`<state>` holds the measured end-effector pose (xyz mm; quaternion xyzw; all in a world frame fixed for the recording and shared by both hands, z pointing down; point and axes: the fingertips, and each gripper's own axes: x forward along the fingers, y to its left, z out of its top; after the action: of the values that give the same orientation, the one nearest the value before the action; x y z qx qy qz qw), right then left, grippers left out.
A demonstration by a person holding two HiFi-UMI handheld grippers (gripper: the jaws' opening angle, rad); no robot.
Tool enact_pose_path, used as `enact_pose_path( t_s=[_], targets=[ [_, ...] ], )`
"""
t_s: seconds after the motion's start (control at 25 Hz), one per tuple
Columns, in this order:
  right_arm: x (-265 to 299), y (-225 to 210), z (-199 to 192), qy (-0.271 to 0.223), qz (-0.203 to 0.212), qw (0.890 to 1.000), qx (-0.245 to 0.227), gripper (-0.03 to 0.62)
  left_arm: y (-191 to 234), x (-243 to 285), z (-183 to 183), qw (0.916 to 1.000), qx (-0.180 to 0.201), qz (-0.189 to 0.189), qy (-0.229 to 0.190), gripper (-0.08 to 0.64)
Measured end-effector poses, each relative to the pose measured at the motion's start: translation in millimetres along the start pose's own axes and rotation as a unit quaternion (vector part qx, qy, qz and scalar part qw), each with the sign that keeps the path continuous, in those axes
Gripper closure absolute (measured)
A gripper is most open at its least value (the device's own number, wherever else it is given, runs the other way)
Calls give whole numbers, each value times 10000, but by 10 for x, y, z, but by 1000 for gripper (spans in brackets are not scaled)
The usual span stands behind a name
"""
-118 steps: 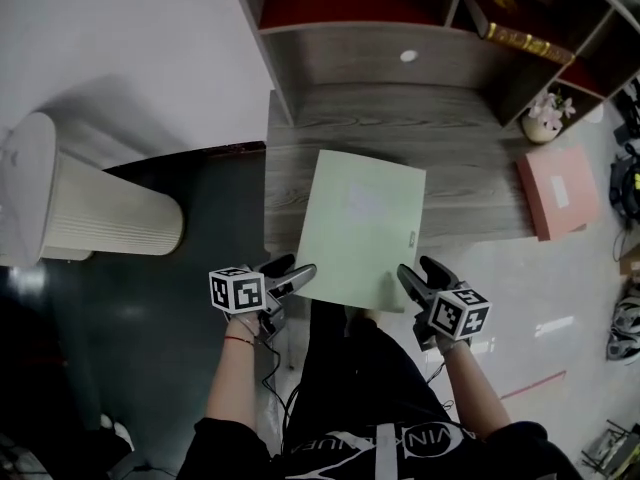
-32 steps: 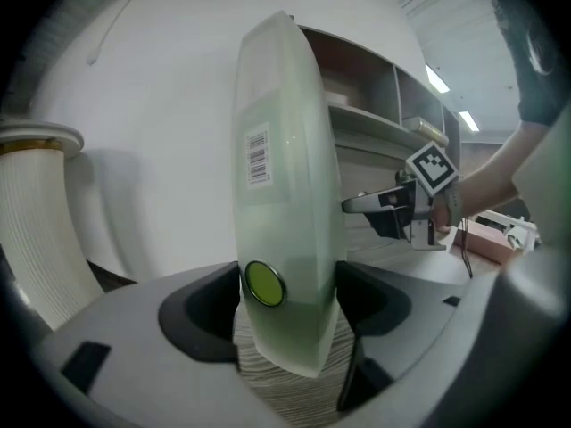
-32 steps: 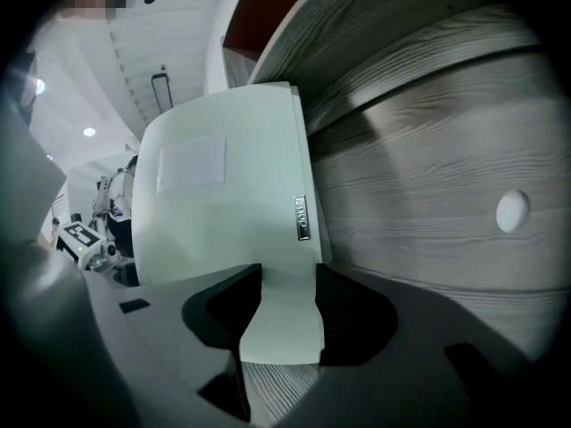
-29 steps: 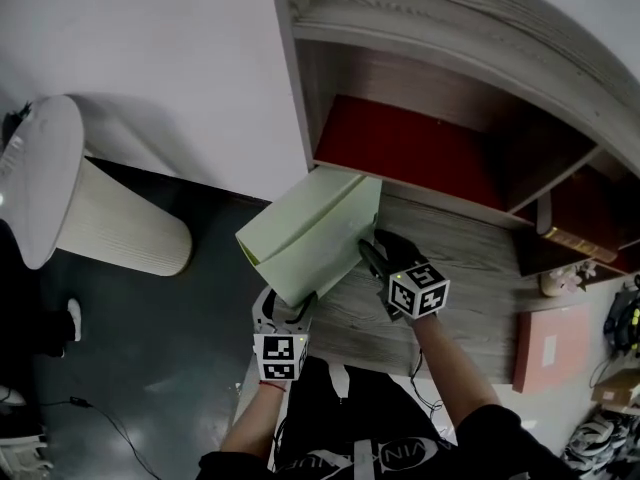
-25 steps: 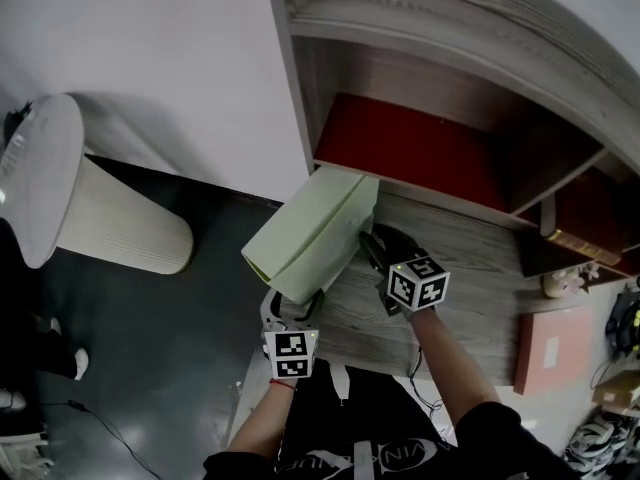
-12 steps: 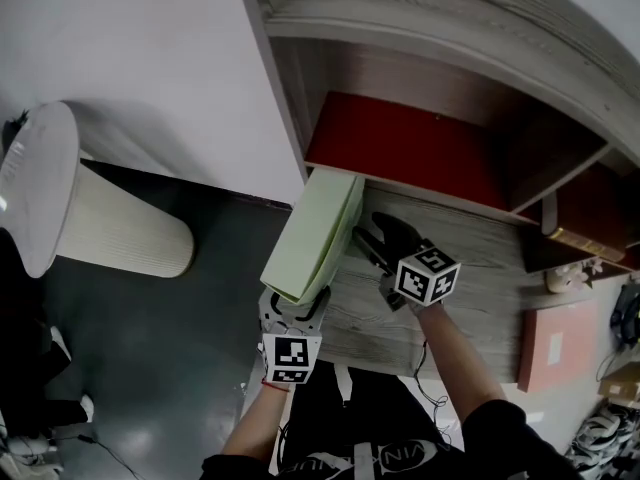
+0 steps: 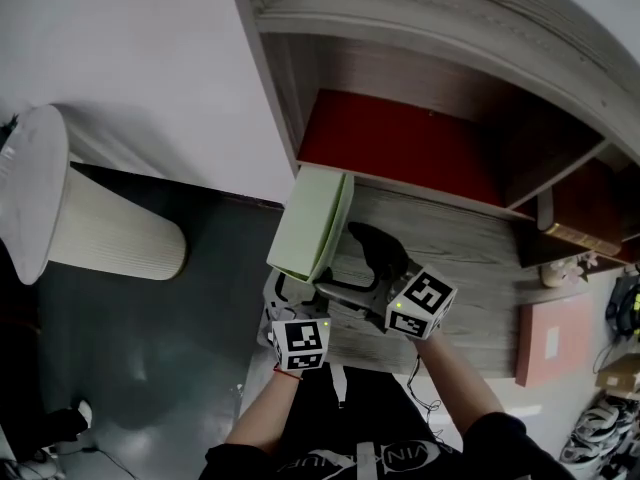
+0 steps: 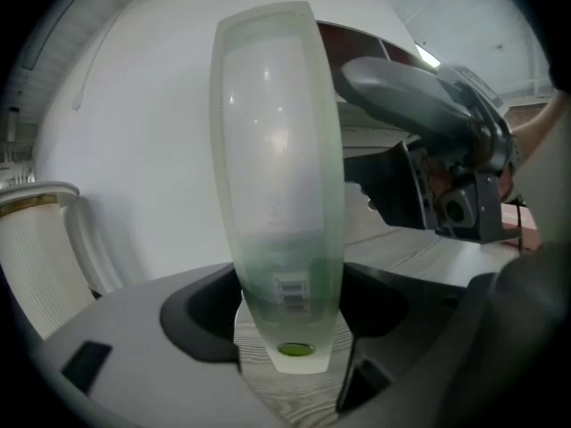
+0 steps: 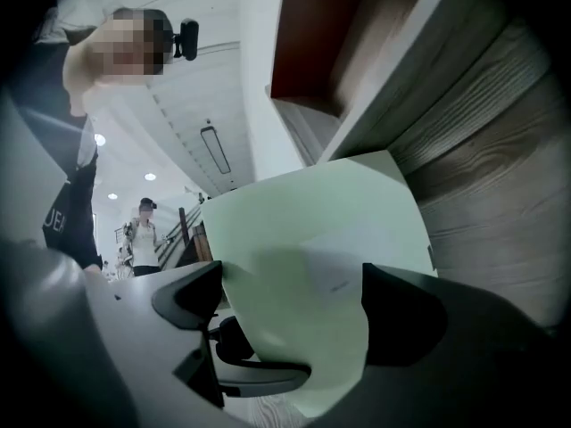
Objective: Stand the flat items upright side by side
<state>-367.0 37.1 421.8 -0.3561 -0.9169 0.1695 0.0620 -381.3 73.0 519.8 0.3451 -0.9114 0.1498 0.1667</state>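
Markings: the only label on the folder is a small barcode strip low on its narrow edge, too blurred to read, with a round green dot below it. A faint paler rectangle on the broad face cannot be read. White print on the person's dark top is cut off at 6 o'clock of the head view.

Condition: pale green, slim, translucent along the narrow edge. It stands on edge at the left end of the wooden desk, with its far end at the foot of the shelf unit. Contact there cannot be confirmed.

A white ribbed cylinder stands at 9 o'clock. Left gripper, at the folder's 6 o'clock: the jaws have just been closing and pinch its near edge. Right gripper, at the folder's 4 o'clock: the jaws have just been opening and stand spread, and the broad face fills the gap with neither pad pressing. A pink flat item lies by the desk's right end
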Motion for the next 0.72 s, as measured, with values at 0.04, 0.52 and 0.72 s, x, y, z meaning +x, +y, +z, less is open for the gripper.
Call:
enact_pose_path(
  t_s=[0.04,0.52,0.72],
  targets=[
    [22,10,4,10,-18,10000,-44,116,12,18,5,10000,-6,40,-4,239],
    [169,62,-16,23,-314,9989,-338,125,-23,122,52,9992,-19,397,-76,242],
    [171,18,-20,-41,-517,9981,-340,129,-39,107,33,9999,11,101,-102,235]
  ],
)
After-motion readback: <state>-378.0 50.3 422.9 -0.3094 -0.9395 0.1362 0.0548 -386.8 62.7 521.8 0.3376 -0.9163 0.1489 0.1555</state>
